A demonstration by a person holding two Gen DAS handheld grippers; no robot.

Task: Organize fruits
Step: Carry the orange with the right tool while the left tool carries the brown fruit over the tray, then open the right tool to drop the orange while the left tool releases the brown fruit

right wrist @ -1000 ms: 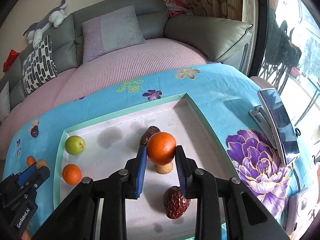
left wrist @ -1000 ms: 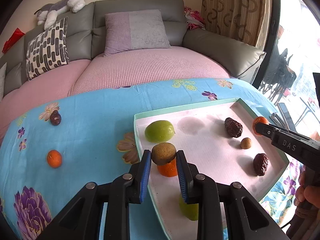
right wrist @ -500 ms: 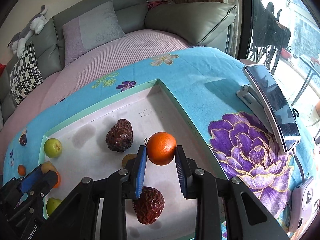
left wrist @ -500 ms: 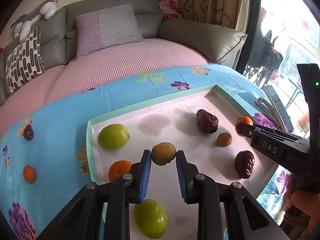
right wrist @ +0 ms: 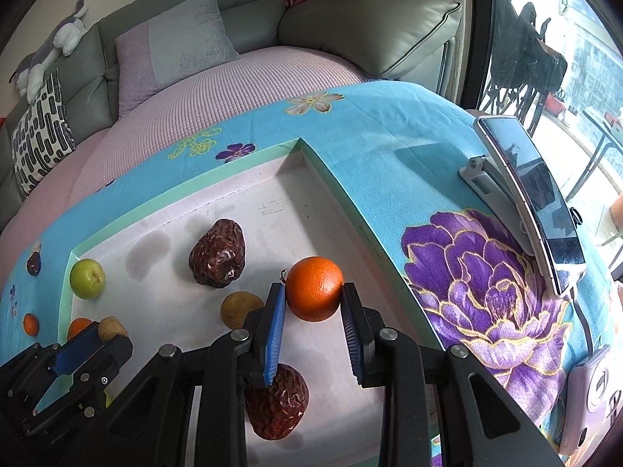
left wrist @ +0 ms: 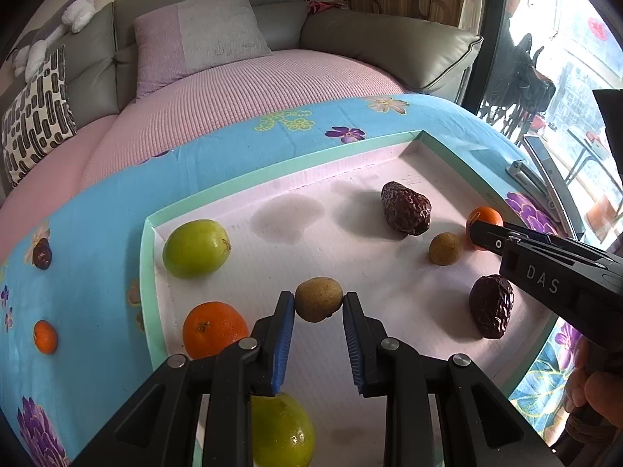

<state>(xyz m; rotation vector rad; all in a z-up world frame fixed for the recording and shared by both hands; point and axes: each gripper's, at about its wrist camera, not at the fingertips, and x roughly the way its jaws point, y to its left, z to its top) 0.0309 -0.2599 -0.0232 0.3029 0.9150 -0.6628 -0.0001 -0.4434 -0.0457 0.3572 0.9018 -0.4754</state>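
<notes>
Both my grippers over the shallow green-rimmed white tray (left wrist: pixel 150 272).
My left gripper (left wrist: pixel 318 313) grips a brown fuzzy kiwi (left wrist: pixel 318 299); my right gripper (right wrist: pixel 313 303) clamps a round orange tangerine (right wrist: pixel 314 294).

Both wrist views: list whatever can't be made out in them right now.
- Left wrist view: the green fruit at the bottom is half covered by the left tool.
- Left wrist view: the right tool hides most of its orange.
- Right wrist view: the near date sits partly under the right tool's fingers.
- Both views: whether each gripped fruit touches the tray floor is not visible.
</notes>
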